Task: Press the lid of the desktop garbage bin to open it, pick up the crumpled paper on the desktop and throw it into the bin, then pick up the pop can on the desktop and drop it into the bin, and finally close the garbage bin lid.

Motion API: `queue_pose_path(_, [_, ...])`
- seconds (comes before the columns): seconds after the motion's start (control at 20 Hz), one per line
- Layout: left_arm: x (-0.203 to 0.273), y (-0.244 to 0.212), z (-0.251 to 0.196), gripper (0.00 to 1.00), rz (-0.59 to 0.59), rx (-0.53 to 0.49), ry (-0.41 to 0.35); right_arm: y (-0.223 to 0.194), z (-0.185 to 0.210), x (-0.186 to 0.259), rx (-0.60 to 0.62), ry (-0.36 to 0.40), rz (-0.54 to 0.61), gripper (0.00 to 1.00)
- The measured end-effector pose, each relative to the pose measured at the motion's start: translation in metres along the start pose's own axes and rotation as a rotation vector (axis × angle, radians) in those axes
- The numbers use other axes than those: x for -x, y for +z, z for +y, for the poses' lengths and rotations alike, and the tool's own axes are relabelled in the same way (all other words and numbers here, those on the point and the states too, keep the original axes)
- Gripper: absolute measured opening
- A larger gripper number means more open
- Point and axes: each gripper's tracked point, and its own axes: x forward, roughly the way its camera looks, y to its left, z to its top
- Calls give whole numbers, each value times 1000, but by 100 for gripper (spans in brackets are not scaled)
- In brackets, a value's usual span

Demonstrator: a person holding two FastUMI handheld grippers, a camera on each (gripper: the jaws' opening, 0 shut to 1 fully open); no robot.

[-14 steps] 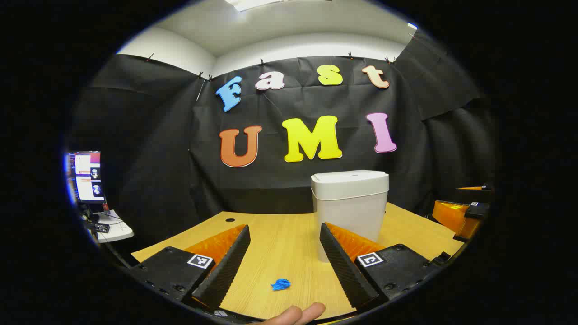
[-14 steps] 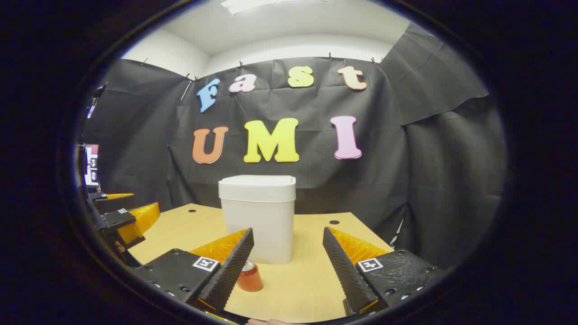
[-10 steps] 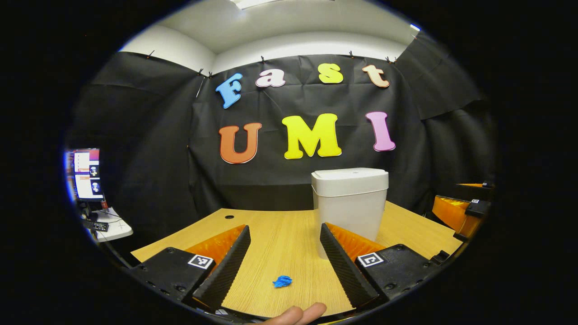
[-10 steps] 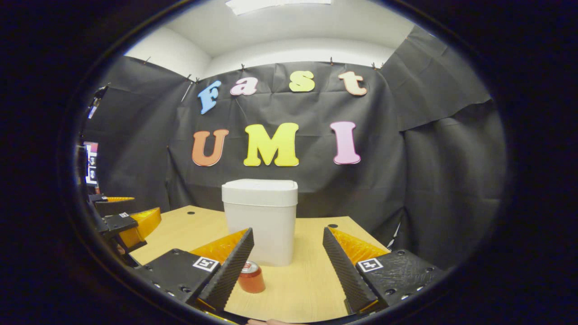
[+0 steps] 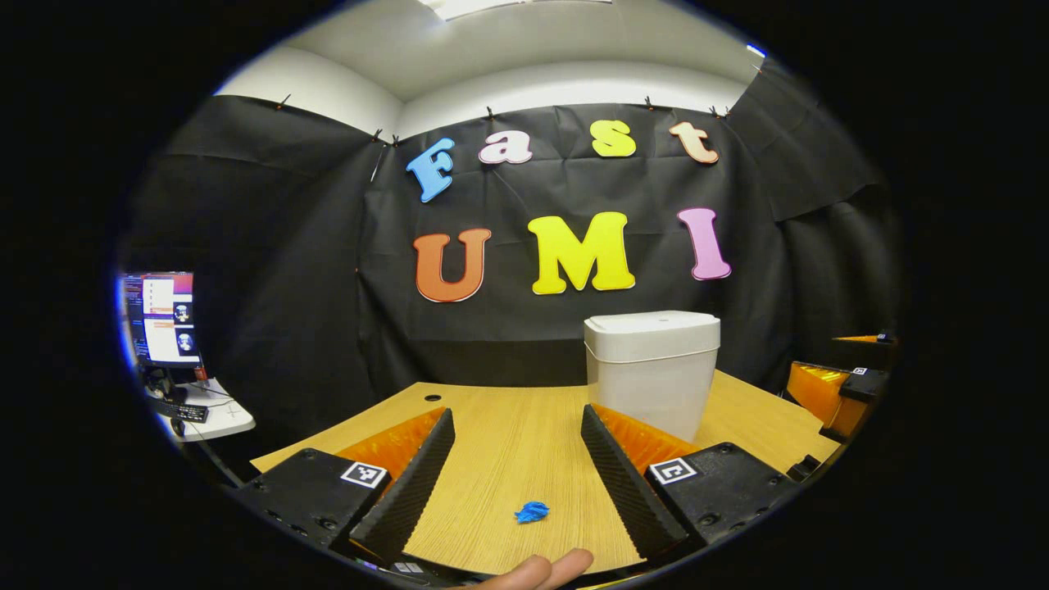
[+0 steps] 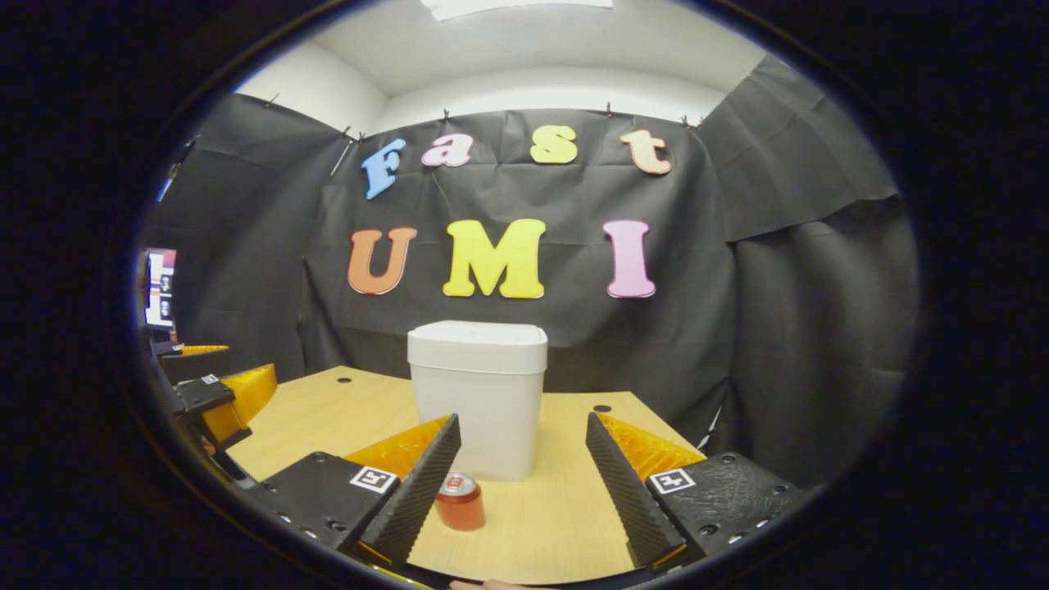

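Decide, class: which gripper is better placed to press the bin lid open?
Probably right. In the right gripper view the closed bin stands almost straight ahead of the open right gripper; for the left gripper it sits off to one side.

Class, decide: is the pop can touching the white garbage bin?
Apart. The right gripper view shows bare desktop between the pop can and the garbage bin behind it.

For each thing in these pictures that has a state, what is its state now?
White plastic garbage bin: upright, lid shut.
Blue crumpled paper: lying on the wooden desktop, untouched.
Red pop can: standing upright, not gripped.
Left hand-held gripper: open, empty.
Right hand-held gripper: open, empty.
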Motion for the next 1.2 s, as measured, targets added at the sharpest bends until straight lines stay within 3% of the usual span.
queue_pose_path(0.15, [1,5,6,100,-1,10,6,0,8,2,-6,32,11,96])
queue_pose_path(1.05, [-10,-9,13,100,49,42,-3,6,14,-9,11,13,12,98])
queue_pose_path(1.2, [-9,-10,11,100,51,35,-9,11,13,-21,-27,10,21,93])
